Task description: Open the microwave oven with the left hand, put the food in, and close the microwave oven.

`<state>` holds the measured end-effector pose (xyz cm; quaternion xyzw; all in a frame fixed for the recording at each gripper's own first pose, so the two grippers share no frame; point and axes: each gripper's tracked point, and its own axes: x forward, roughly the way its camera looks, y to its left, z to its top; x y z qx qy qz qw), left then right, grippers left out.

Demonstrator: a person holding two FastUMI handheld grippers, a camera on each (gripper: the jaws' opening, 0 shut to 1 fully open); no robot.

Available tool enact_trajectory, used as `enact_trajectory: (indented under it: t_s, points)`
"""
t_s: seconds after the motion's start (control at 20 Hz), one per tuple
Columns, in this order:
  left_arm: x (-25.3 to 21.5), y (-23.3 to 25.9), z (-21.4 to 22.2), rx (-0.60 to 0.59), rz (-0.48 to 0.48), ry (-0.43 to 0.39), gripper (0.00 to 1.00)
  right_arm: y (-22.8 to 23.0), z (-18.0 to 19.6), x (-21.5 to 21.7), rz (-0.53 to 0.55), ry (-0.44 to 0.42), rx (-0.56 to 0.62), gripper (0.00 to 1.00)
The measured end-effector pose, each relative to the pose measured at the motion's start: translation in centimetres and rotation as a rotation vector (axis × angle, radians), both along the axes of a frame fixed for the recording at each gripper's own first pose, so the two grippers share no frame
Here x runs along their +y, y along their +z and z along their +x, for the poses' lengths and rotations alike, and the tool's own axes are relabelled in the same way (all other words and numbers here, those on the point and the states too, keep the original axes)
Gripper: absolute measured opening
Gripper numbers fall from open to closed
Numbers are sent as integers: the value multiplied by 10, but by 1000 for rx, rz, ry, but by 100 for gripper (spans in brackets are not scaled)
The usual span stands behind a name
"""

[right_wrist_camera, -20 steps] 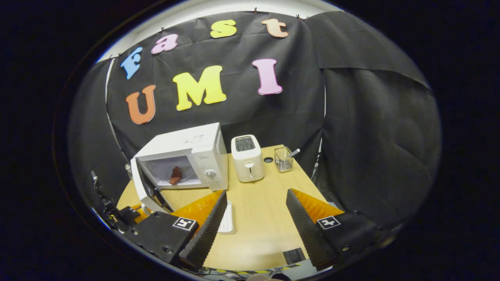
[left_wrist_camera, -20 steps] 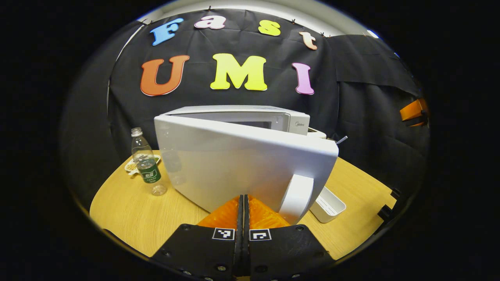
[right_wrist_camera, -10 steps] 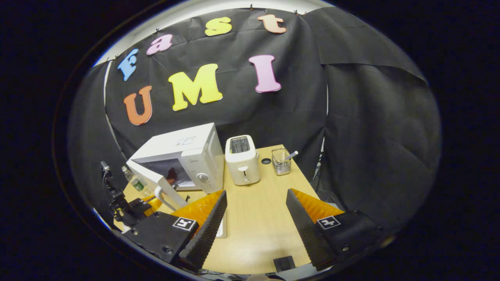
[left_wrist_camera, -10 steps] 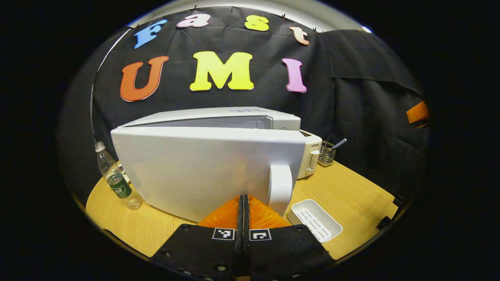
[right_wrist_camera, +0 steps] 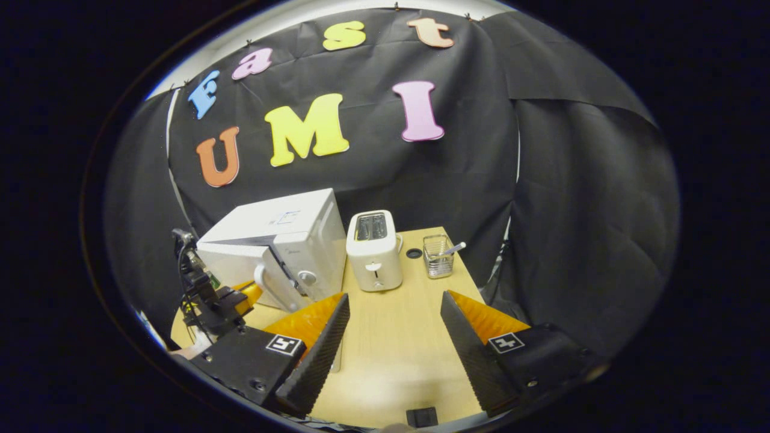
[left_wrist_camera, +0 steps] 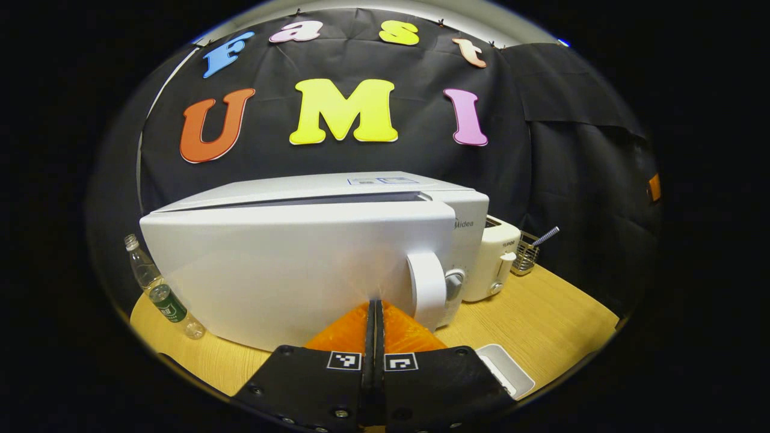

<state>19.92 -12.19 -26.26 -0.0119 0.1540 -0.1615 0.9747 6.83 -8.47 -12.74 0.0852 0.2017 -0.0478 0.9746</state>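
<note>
Left gripper (left_wrist_camera: pixel 374 313): fingers clenched together, tip against microwave door (left_wrist_camera: pixel 289 270) | door nearly closed, on tabletop (left_wrist_camera: pixel 541 313) | rigid hinged panel, likely light; push flat beside handle (left_wrist_camera: pixel 426 288) | right gripper (right_wrist_camera: pixel 394 322): released, empty

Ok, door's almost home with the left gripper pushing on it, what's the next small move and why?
Probably keep pressing the microwave door forward with the left gripper until it seats. A dark gap shows along the door's top edge in the left gripper view, and in the right gripper view the handle side stands off the control panel. The left fingers are shut against the door beside the handle. The right gripper hangs open over the table.
</note>
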Motion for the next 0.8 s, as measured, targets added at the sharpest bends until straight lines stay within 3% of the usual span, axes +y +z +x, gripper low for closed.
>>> enact_trajectory:
  t_s: [0.05,0.1,0.15,0.3,0.35,0.4,0.65,0.8]
  points:
    - [-2,1,6,-1,-6,7,0,0,2,-1,0,2,2,98]
    - [-3,0,10,0,-11,15,0,0,3,-3,2,3,5,87]
    - [-4,0,15,3,-14,23,0,-1,5,-4,2,4,7,98]
    - [-3,-2,17,11,-25,41,1,1,10,-10,3,-2,9,98]
    - [-3,0,18,8,-22,43,1,2,10,-10,3,-1,7,87]
    - [-2,0,18,4,-18,44,1,2,11,-11,0,0,7,98]
    - [-3,-1,23,1,-19,44,1,1,13,-9,8,7,3,98]
    - [-6,-3,26,47,-67,61,1,4,11,-7,-5,13,1,98]
